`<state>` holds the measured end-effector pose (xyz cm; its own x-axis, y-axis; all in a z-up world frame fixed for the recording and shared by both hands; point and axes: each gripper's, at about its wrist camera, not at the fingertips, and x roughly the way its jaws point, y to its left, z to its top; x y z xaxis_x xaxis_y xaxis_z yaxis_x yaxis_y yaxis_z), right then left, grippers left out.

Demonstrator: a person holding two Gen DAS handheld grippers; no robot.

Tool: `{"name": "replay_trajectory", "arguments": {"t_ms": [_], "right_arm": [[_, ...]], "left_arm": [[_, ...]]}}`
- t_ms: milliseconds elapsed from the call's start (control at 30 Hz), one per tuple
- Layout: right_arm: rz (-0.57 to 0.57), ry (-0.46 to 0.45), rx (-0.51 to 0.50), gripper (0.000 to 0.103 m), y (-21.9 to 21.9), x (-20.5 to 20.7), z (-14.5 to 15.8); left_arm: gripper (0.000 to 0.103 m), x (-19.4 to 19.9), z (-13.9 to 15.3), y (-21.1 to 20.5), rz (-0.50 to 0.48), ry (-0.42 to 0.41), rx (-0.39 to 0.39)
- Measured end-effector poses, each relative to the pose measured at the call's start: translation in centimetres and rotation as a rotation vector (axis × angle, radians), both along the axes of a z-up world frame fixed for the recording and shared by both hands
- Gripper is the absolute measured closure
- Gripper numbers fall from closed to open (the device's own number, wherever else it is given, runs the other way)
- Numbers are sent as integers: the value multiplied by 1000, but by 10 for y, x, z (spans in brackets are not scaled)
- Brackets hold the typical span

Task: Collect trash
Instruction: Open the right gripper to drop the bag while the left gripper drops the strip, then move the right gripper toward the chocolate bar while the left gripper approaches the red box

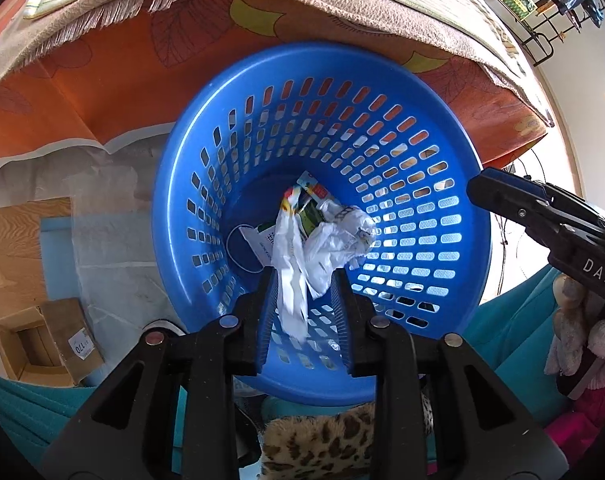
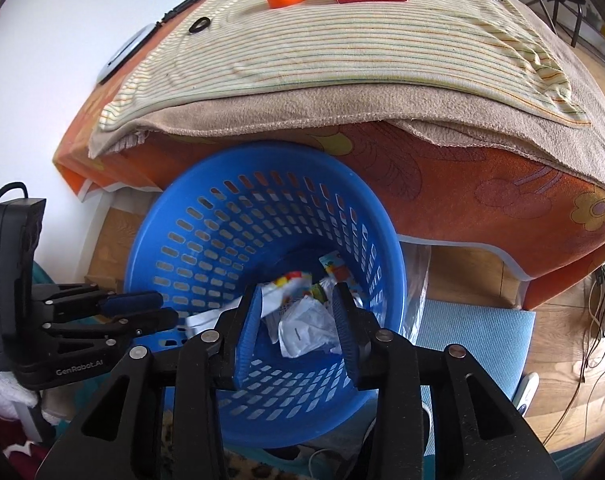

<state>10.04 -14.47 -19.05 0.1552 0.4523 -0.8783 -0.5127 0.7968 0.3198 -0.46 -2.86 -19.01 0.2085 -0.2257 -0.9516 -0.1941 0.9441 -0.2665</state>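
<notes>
The left tongs [image 1: 304, 284] hang open over the blue basket [image 1: 190, 184], white paper [image 1: 292, 280] apparently dropping free. The right tongs [image 2: 298, 312] gape empty; next, fetch more trash.

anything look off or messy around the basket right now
Nothing spilled: the crumpled paper and wrappers lie inside the blue basket. One oddity is the beige cloth on the table, rumpled, its edge sagging unevenly over the orange tablecloth.

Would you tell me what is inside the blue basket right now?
The blue basket holds crumpled white paper and colourful wrappers. Whatever lies beneath that pile, and most of the basket's floor, is covered.
</notes>
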Motion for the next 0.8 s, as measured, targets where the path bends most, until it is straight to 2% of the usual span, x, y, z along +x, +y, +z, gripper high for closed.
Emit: {"name": "replay_trajectory", "arguments": {"t_ms": [67, 167, 267, 367, 700, 800], "right_arm": [[-1, 3, -6, 67, 0, 0, -1], [-5, 5, -17, 59, 1, 1, -2], [-10, 0, -27, 56, 1, 1, -2], [-20, -4, -40, 50, 1, 3, -2], [-35, -17, -88, 46, 2, 4, 0], [-40, -20, -92, 40, 3, 6, 3]], "left_arm": [[74, 1, -1, 0, 1, 3, -1], [56, 1, 0, 1, 4, -4, 2], [54, 2, 1, 2, 7, -10, 3], [43, 3, 1, 2, 11, -13, 7], [42, 6, 6, 4, 12, -25, 26], [42, 8, 9, 5, 13, -31, 29]]}}
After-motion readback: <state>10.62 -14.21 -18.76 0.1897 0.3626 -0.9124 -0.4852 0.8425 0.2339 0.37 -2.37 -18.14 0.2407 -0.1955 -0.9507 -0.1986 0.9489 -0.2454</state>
